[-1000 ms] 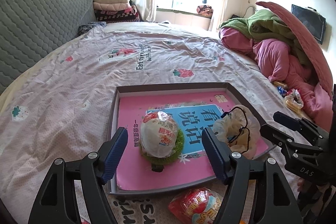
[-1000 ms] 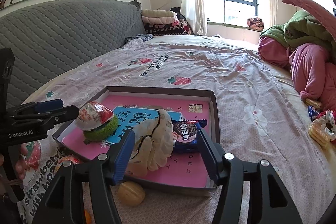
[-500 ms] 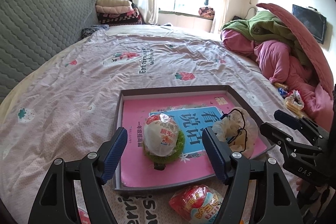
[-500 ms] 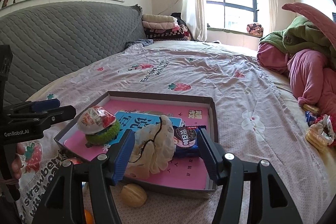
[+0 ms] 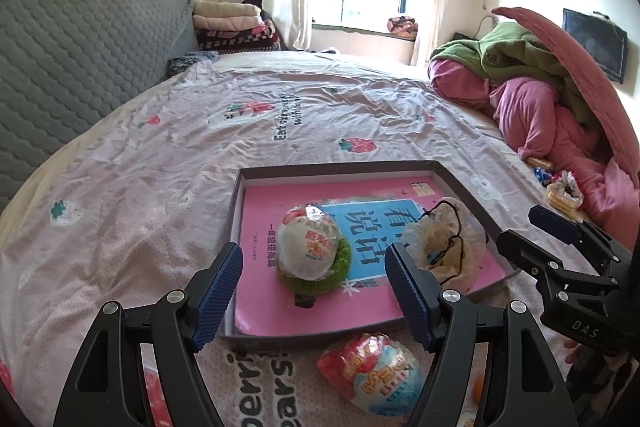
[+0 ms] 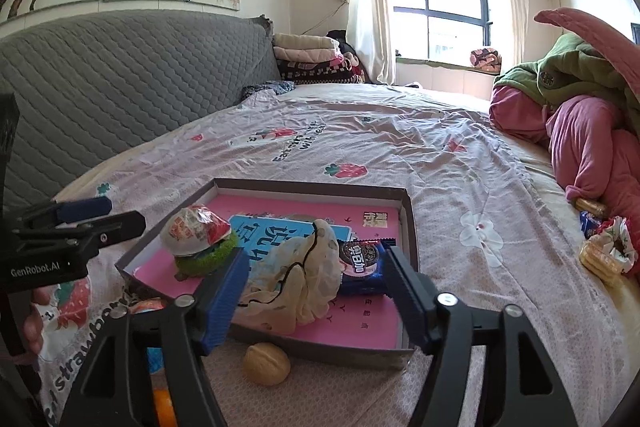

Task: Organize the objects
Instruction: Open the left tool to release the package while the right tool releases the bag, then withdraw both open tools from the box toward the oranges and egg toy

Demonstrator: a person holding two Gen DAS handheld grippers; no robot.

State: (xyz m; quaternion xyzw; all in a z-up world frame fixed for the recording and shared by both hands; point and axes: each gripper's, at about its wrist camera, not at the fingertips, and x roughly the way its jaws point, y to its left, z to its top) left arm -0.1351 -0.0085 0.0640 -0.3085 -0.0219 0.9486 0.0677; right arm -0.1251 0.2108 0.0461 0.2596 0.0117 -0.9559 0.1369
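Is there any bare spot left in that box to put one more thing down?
Yes: the pink book cover is bare along the box's near right corner, below the cookie packet, and along the far wall. The middle is crowded with the wrapped snack on its green scrubber and the cream cloth.

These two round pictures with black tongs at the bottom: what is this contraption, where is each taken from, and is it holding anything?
There is no robot here. A person holds a hand tool in each hand, each with a fisheye camera looking along its two jaws.

One picture is from the left gripper, the other from the right gripper; each also shows the other tool at its edge.

On the bed lies a shallow box with a pink book, a wrapped snack on a green scrubber, a cream pouch and a cookie packet. A walnut and another wrapped snack lie outside it.

Both stand open and hold nothing; the right jaws have just widened.
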